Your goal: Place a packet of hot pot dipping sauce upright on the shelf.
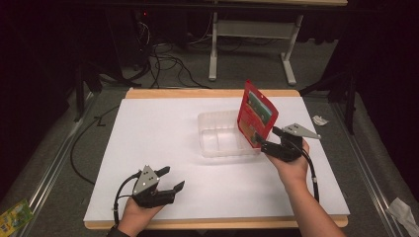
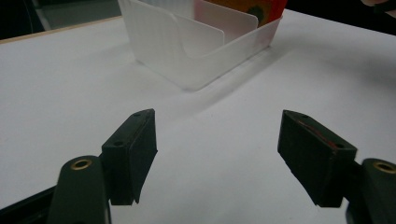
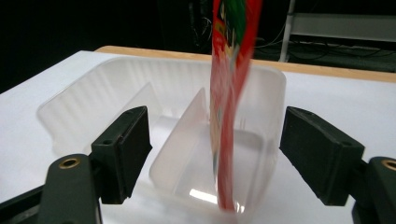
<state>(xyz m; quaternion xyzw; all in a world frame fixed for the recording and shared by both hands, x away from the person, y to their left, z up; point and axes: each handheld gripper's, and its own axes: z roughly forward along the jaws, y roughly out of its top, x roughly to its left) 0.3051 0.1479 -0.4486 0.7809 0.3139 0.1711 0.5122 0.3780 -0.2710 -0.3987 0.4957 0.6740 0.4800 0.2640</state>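
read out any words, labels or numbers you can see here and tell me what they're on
No text here can be read.
Red pouch standing in the clear plastic tray: a green and yellow printed panel, too small in the high view and blurred in the right gripper view.
Green and yellow packet on the floor: print too small to read.

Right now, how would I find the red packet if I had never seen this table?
Look at the white table, then at the clear plastic tray near its middle. The red packet stands upright in the tray's right end, just ahead of the open right gripper. It is the only bright red thing there, with a green and yellow picture on it.
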